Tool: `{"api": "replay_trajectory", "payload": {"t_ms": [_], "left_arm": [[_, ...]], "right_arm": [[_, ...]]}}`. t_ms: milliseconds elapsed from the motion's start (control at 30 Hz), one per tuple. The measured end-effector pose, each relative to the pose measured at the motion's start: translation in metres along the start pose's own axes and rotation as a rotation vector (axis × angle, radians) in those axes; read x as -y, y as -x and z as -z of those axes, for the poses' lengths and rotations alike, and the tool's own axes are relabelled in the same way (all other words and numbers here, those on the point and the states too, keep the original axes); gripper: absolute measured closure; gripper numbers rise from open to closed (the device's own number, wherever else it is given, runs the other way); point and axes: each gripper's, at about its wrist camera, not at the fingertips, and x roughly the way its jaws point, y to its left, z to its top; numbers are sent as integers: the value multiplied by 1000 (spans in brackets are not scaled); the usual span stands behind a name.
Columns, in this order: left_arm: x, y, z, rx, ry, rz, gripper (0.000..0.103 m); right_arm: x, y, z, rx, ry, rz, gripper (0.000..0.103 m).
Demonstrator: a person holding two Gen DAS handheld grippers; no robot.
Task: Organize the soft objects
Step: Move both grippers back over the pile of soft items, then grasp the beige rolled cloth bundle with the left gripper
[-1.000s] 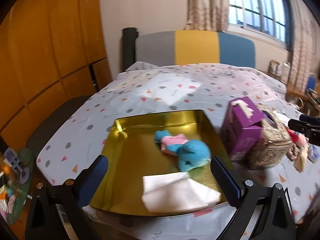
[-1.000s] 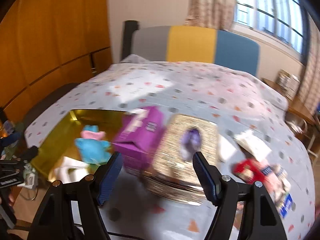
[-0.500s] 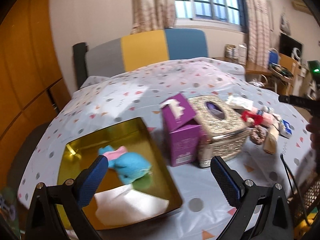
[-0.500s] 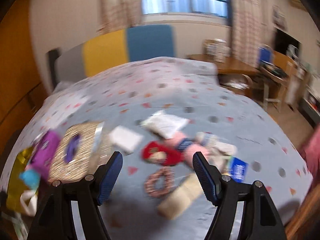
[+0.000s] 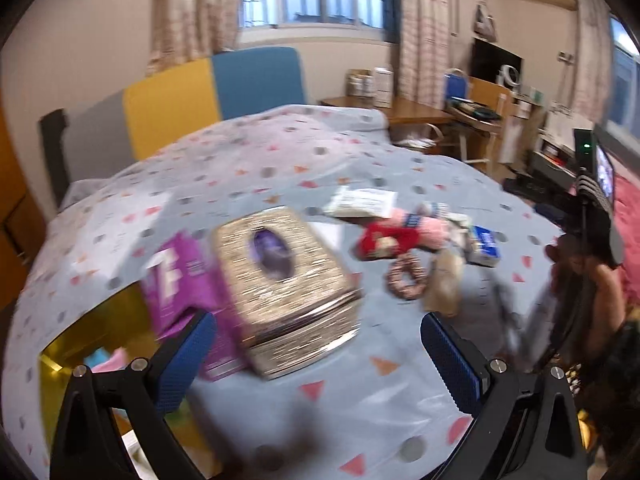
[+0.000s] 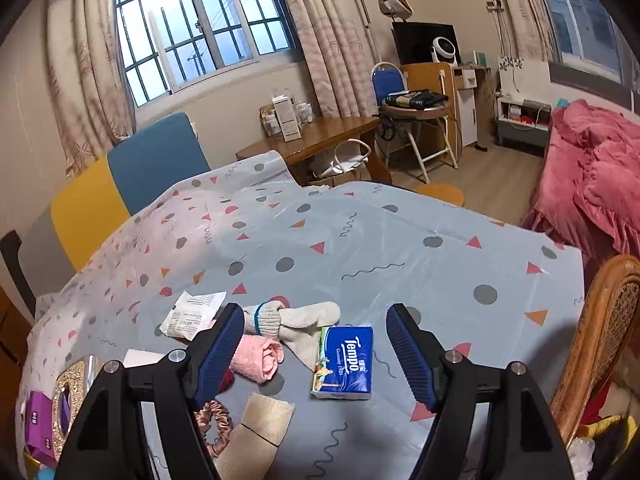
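Your right hand-held gripper hangs wide open and empty above the tissue pack, sock and pink cloth on the bed; your left hand-held gripper is likewise open, holding nothing.

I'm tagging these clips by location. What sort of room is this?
Most likely a lived-in bedroom that doubles as a workspace: a bed with a pink quilt on one side, a wooden desk under the curtained window, and a table under a patterned cloth.

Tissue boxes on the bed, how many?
2: a purple box at the gold tray's edge, and a glittery gold box touching its right side. More may be hidden out of frame.
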Motion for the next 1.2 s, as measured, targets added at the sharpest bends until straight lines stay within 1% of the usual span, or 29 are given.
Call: {"api": "replay_trajectory", "payload": {"t_ms": [100,200,233,300,333,367,400,500,533,567,600,633,667,700,800,900,933,1000,1033,1067,1133,1200], "left_arm": [[23,-20,-14,-20,-34,76,0],[49,-44,-27,-41,-115,99,1],[54,-50,-28,-42,-133,104,3],[70,-69,-33,-72,-174,136,9],[79,-79,-35,-94,-191,156,15],[87,-87,-37,-107,-210,180,18],[95,-96,-39,-118,-227,198,19],[112,-124,-41,-168,-252,247,32],[116,-132,-41,-179,-253,248,39],[121,-143,-40,-197,-258,254,42],[126,-152,-39,-218,-264,262,42],[129,-158,-38,-232,-266,267,44],[135,-168,-38,-253,-273,273,50],[141,-175,-37,-265,-284,272,52],[156,-192,-34,-297,-306,284,52],[169,-209,-32,-300,-335,260,52],[172,-216,-30,-300,-347,241,52],[175,-230,-27,-343,-341,234,52],[175,-232,-27,-339,-332,236,52],[175,-231,-27,-323,-329,237,58],[177,-227,-27,-308,-344,234,61],[176,-218,-23,-290,-348,254,61]], "right_arm": [[5,-1,-1,-10,-23,-18,28],[11,2,-1,1,-62,-33,28],[13,2,-2,5,-78,-36,28],[19,2,-2,6,-113,-42,28],[22,1,-2,0,-127,-46,28],[24,0,-2,-7,-138,-51,28],[26,-1,-2,-16,-152,-58,28],[31,-3,-2,-26,-175,-66,28],[32,-3,-2,-27,-180,-71,28],[33,-2,-2,-26,-184,-73,28],[34,-2,-2,-25,-190,-72,28],[36,-2,-1,-29,-201,-71,28],[37,-3,-1,-34,-208,-74,28],[39,-5,-1,-40,-218,-79,28],[41,-7,0,-53,-235,-85,28],[41,-9,0,-65,-239,-97,28],[40,-10,0,-69,-238,-99,28],[41,-11,1,-76,-242,-107,28],[41,-12,1,-77,-246,-108,28],[41,-12,1,-78,-249,-108,28],[42,-14,1,-86,-252,-107,28],[42,-15,2,-92,-257,-107,28]]}}
